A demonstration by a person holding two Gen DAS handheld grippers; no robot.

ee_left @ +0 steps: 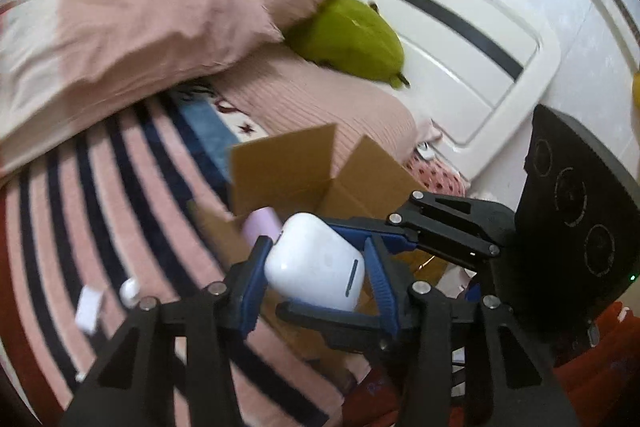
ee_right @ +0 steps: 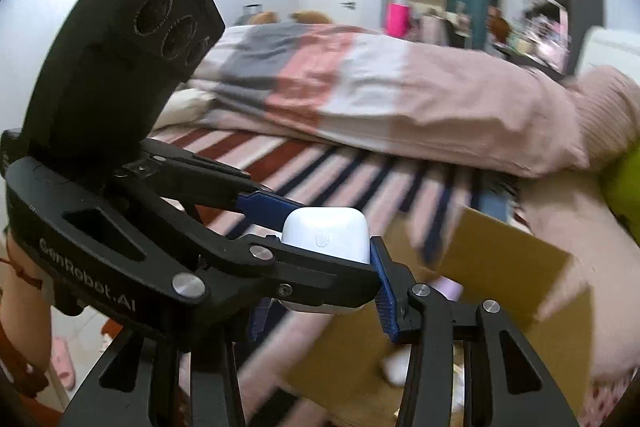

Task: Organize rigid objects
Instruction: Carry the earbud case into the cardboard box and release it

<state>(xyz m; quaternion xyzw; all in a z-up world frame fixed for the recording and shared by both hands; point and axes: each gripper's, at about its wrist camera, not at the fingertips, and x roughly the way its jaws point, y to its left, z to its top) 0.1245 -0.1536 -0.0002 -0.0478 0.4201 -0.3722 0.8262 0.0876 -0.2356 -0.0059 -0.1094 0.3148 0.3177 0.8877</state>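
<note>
I am mid-carry in the sorting job. The small white glossy plastic earbud case [ee_left: 316, 263] is up off the bed, caught between both sets of fingers at once, just on the near side of the open brown cardboard box [ee_left: 284, 167].

My left gripper [ee_left: 318, 279] has its blue ribbed fingers [ee_left: 252, 279] drawn in narrow on either side of the case. The left pad presses its side and the right one sits at its edge, so I judge this hand is carrying it.

My right gripper [ee_right: 320, 301] comes in crosswise from the right, one finger over the top of the case and one beneath. Its blue pad [ee_right: 386, 299] lies just beside the lower corner. I cannot tell whether that pair is really pinching or only bracketing the case.

The box sits on the pink, navy and red striped blanket [ee_left: 120, 207] with its flaps standing up. A pale lilac object [ee_left: 262, 225] lies inside it. To the left, on the blanket, a small white rounded piece [ee_left: 130, 291] waits outside the box.

This looks like a handover or a two-handed steadying before the drop. Next, one pair of fingers must let go cleanly while the other keeps its pinch. Then the case goes forward over the flaps and down into the box. It is smooth and rounded, so it could slip if both pairs slacken together.
</note>
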